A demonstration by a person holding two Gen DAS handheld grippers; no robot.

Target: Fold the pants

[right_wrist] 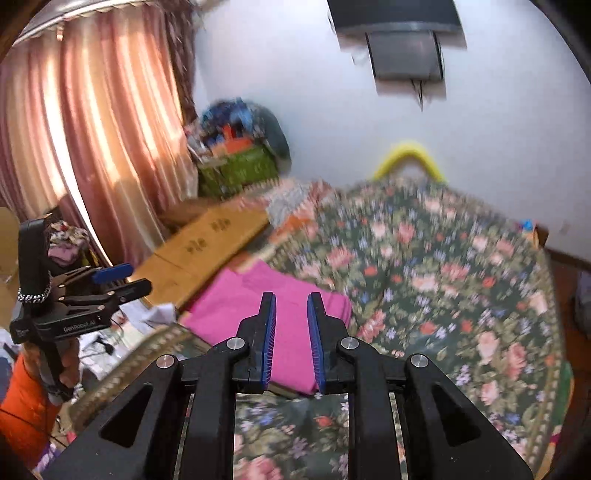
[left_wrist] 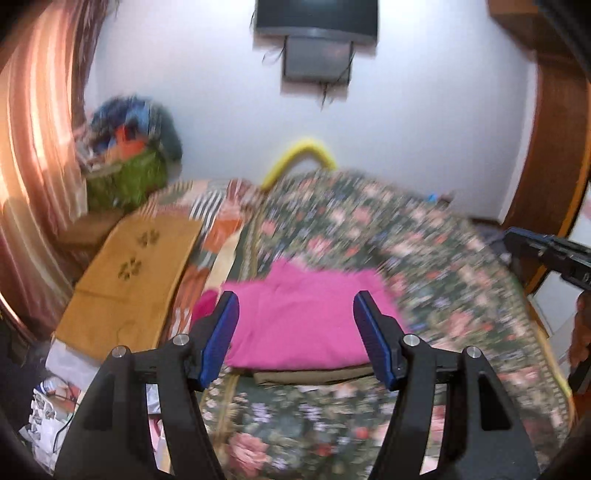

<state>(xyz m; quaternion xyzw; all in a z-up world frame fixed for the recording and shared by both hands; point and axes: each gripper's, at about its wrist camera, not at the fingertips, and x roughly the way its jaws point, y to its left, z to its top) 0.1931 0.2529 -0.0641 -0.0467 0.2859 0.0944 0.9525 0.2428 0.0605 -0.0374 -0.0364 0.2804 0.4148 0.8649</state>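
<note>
walls: white (right_wrist: 295, 92) | curtain (right_wrist: 92, 129): pink, sunlit | bedspread (right_wrist: 443, 277): floral

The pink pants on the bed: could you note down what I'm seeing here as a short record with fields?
garment: pink pants, folded into a flat rectangle
resting on: an olive-brown folded cloth showing under the near edge, on a floral bedspread
beside bed: tan cardboard sheet
left gripper: open, nothing between its blue pads, above the pants
right gripper: narrow gap, holding nothing
background: pink curtain, wall-mounted screen
image quality: blurred
</note>
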